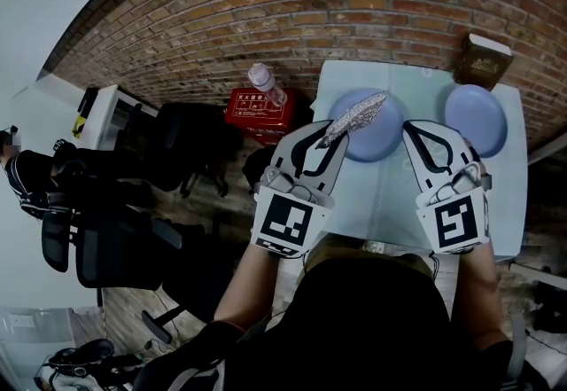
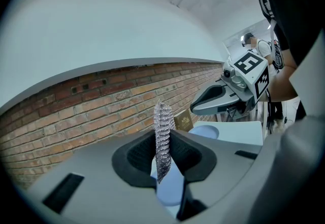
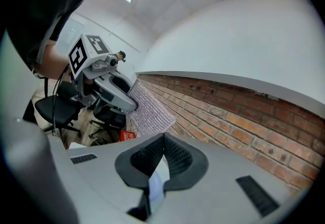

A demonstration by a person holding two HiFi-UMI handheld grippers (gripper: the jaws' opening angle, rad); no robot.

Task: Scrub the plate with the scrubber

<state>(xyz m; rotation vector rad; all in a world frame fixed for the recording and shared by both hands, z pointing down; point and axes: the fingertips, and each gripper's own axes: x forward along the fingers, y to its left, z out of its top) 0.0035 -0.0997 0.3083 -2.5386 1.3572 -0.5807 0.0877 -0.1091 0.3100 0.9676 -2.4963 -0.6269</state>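
A silver mesh scrubber [image 1: 357,114] sticks out of my left gripper [image 1: 330,136], which is shut on it. It hangs above the nearer blue plate [image 1: 376,136] on the pale table [image 1: 390,199]. In the left gripper view the scrubber [image 2: 163,136] stands upright between the dark pads, with the plate [image 2: 171,191] below. My right gripper [image 1: 413,127] hovers at that plate's right edge, shut with nothing between its jaws. In the right gripper view, its pads [image 3: 175,154] meet, and the left gripper [image 3: 109,88] with the scrubber [image 3: 151,111] shows ahead.
A second blue plate [image 1: 476,119] lies at the table's far right, and a brown box [image 1: 483,61] stands behind it. Left of the table, a red box [image 1: 259,107] bears a water bottle [image 1: 266,82]. Black office chairs [image 1: 106,230] crowd the left. A brick wall runs behind.
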